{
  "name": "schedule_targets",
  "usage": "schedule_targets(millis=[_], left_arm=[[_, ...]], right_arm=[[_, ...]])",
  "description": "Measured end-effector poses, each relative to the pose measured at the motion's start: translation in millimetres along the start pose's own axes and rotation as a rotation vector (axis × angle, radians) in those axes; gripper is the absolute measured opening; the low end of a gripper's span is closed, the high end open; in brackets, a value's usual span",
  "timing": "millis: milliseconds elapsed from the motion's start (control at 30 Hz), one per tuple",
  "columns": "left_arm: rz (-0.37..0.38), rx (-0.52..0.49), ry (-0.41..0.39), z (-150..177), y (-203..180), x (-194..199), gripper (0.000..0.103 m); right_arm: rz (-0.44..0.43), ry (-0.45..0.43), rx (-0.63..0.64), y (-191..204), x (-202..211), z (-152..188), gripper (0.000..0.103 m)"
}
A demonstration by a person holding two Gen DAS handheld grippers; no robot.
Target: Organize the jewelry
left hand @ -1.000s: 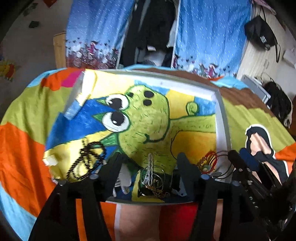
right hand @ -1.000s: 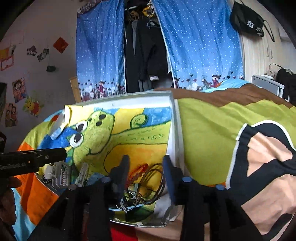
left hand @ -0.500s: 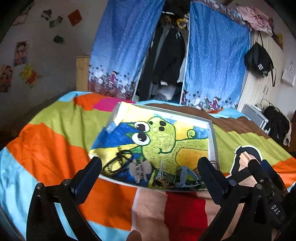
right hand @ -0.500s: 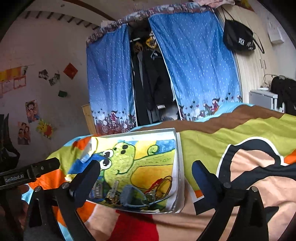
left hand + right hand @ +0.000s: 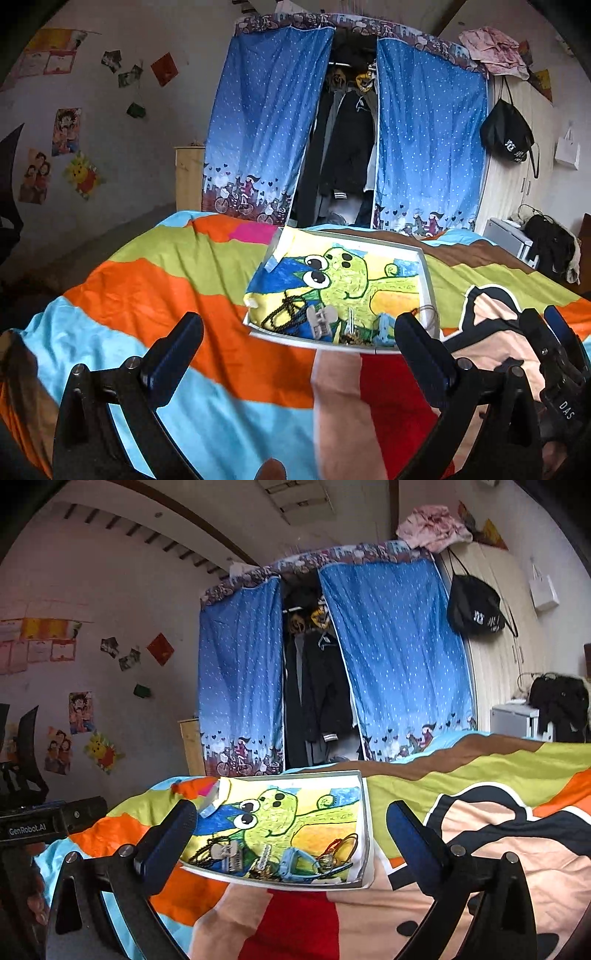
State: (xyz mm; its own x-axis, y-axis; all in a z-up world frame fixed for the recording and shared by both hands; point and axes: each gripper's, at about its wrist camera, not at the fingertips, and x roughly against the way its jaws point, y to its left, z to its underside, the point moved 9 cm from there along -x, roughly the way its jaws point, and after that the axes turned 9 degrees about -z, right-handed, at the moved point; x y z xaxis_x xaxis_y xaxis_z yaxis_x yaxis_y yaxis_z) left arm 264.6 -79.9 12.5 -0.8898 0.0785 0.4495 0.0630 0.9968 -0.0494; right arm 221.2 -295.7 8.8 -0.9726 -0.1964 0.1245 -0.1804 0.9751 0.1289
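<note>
Both grippers have pulled back and up from the tray since the earlier frames, and their jaws have just been opening, with nothing between them.

Left wrist view: the left gripper (image 5: 299, 343) hangs over the striped bedspread (image 5: 147, 295), jaws wide and empty. Beyond its tips lies the white-rimmed tray (image 5: 428, 280) lined with a green cartoon drawing. Along the tray's near edge sit a black bead chain (image 5: 284, 314), a grey hair clip (image 5: 322, 320) and a blue clip (image 5: 384, 326). Blue curtains (image 5: 266, 122) hang behind the bed.

Right wrist view: the right gripper (image 5: 291, 829) also stands wide and empty, well short of the tray (image 5: 365, 812). Red and dark rings (image 5: 341, 847) lie in the tray's near right corner, just beside the blue clip (image 5: 295, 860).
</note>
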Motion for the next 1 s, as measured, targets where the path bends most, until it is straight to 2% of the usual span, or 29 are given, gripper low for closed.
schedule_targets(millis=[200, 500, 833, 1000], left_arm=[[-0.030, -0.006, -0.043, 15.4, 15.3, 39.0, 0.101], [-0.030, 0.023, -0.068, 48.3, 34.8, 90.5, 0.101], [-0.098, -0.020, -0.079, 83.5, 57.2, 123.6, 0.101], [-0.093, 0.030, -0.052, 105.9, 68.2, 130.4, 0.101]], right_arm=[[0.003, -0.005, 0.007, 23.5, 35.6, 7.9, 0.103], [0.037, -0.033, 0.042, 47.9, 87.3, 15.1, 0.103], [0.035, 0.075, 0.005, 75.3, 107.4, 47.9, 0.103], [0.043, 0.140, -0.017, 83.5, 107.1, 64.2, 0.103]])
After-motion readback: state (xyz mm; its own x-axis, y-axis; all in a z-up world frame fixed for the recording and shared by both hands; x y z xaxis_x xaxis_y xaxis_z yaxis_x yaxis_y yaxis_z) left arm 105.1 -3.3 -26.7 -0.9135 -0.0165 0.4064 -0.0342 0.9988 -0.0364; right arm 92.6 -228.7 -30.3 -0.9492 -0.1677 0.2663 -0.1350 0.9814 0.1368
